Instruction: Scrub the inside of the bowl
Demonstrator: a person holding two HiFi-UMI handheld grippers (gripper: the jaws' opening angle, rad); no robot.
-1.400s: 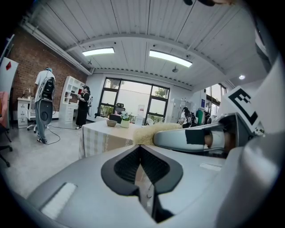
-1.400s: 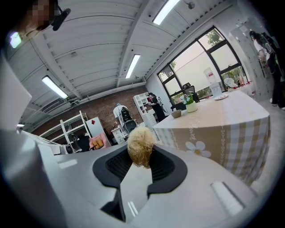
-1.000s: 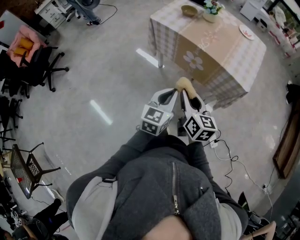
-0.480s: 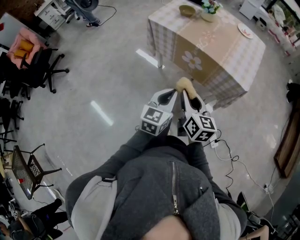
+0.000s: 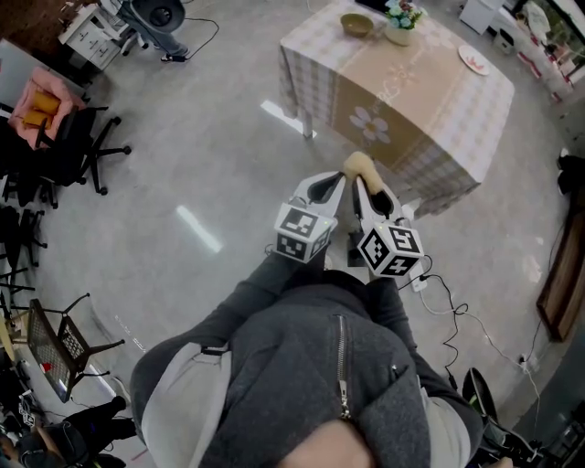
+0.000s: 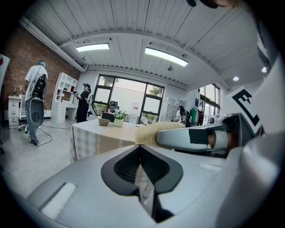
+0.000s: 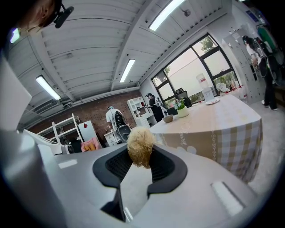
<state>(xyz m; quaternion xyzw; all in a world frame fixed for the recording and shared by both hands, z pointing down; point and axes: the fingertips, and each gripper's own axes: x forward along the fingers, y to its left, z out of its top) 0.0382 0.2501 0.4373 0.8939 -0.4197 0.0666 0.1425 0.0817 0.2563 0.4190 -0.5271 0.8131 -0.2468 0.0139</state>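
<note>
Sitting far beyond right gripper (image 7: 140,156): bowl (image 7: 168,118)

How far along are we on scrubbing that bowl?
Done: the right gripper is shut on the scrubber. In hand: both grippers are held out over the floor, short of the table; the left gripper is shut and empty. Left: reaching the bowl at the table's far end, and all the scrubbing.
</note>
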